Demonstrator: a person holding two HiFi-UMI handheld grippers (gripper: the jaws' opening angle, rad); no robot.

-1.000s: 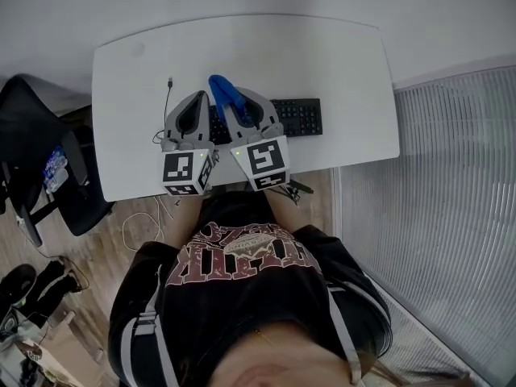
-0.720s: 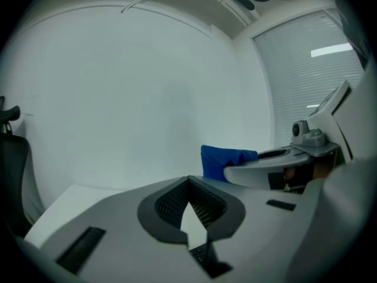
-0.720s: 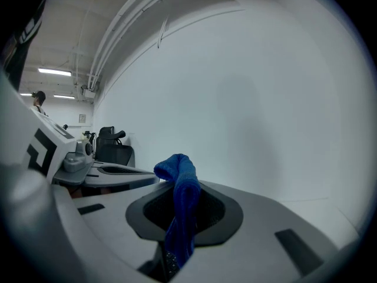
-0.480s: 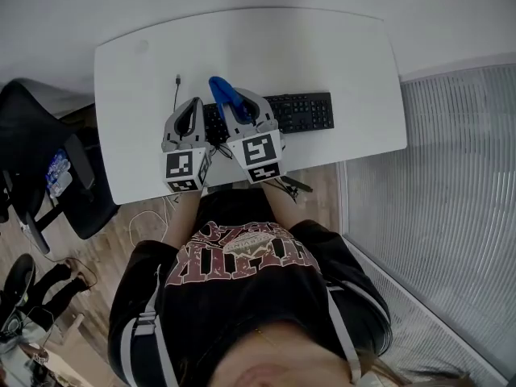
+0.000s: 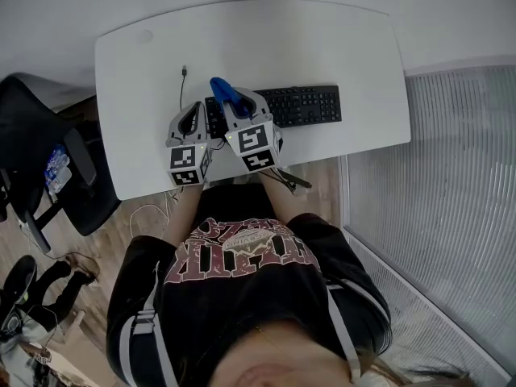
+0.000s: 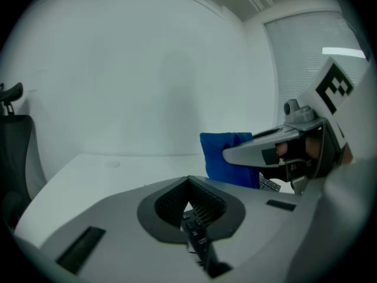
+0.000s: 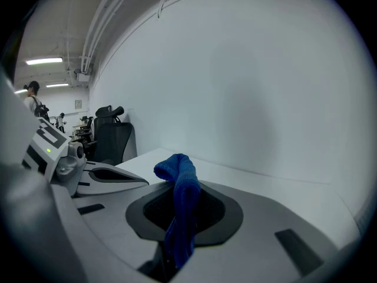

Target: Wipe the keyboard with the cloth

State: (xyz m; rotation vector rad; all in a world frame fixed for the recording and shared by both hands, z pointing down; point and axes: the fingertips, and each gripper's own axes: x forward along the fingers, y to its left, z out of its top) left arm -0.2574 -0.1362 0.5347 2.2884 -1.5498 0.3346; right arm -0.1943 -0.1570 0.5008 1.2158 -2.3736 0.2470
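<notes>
Head view: white desk (image 5: pixel 322 47) against a wall, one black chair (image 5: pixel 40 135) at its left. One keyboard (image 5: pixel 310 105) lies near the front edge. Two grippers sit side by side over its left end: left gripper (image 5: pixel 196 107) jaws together, empty; right gripper (image 5: pixel 228 103) pinches the one blue cloth (image 5: pixel 221 89).

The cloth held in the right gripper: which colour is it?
Blue. The cloth shows best in the right gripper view.
</notes>
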